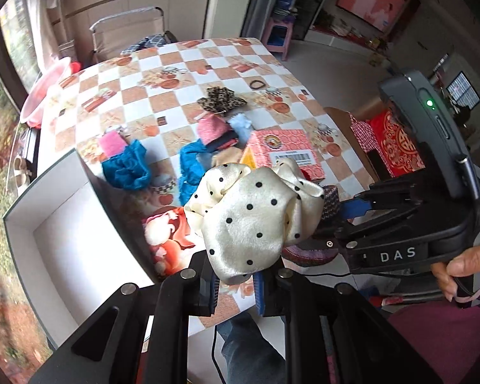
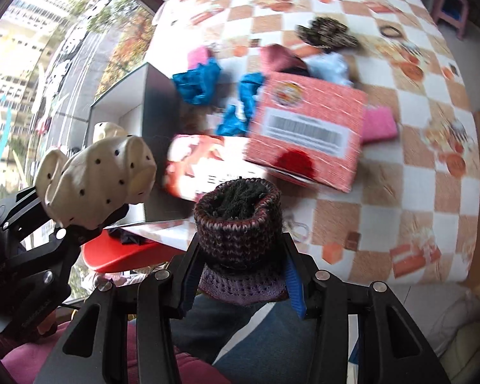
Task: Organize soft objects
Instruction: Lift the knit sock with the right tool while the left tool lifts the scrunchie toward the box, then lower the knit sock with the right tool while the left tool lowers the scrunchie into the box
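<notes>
Left wrist view: the left gripper (image 1: 236,283) is seen with its fingers (image 1: 208,291) drawn nearly together, and a cream dotted scrunchie (image 1: 252,217) is pinched between them. The scrunchie is held above the near edge of the bench (image 1: 208,64), just right of an open white box (image 1: 64,240). The right gripper (image 1: 342,224) is seen at the right, with a knitted piece (image 1: 331,201) clamped in its fingers. Blue cloths (image 1: 126,168) and a red carton (image 1: 284,150) lie on the bench.

Right wrist view: the right gripper (image 2: 240,278) fingers (image 2: 296,284) are set partly apart and pressed on a dark knitted piece (image 2: 238,224), held clear above the bench (image 2: 432,128). The left gripper (image 2: 80,224) is seen at the left with the scrunchie (image 2: 102,179) gripped.
</notes>
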`<action>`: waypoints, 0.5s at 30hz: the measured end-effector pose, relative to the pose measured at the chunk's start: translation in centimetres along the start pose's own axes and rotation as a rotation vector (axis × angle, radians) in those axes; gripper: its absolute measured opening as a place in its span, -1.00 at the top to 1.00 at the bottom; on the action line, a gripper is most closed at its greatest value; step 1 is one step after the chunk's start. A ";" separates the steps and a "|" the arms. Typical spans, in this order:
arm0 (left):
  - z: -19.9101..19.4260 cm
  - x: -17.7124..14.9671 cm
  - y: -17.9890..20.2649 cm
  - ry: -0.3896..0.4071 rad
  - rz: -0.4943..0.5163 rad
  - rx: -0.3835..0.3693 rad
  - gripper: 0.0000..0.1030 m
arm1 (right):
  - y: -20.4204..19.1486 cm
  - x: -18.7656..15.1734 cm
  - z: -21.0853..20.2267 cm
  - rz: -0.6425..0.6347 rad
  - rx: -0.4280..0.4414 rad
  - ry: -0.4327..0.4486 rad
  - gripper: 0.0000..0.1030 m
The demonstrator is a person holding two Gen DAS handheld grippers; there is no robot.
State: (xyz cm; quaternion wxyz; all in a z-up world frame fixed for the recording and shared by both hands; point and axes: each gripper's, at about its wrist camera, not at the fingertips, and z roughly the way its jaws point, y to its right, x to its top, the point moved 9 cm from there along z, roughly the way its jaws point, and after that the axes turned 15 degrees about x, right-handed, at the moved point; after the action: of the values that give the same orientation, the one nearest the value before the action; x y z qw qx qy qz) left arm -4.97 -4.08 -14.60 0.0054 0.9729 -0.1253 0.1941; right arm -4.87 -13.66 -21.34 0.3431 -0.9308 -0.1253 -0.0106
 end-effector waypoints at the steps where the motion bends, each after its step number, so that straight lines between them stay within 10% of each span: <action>1: 0.0 -0.1 -0.9 -0.001 -0.028 0.009 0.63 | -0.9 0.4 0.4 -0.019 0.005 -0.009 0.07; 15: 0.5 -4.0 -12.8 -0.024 -0.378 0.178 0.63 | -9.3 4.0 6.2 -0.217 0.051 -0.113 0.07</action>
State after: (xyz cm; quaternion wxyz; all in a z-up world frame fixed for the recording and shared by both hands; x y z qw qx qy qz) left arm -5.24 9.28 -16.06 -0.0455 0.9781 0.0768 0.1882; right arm -3.63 -1.93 -19.76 0.3557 -0.9019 -0.2447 0.0078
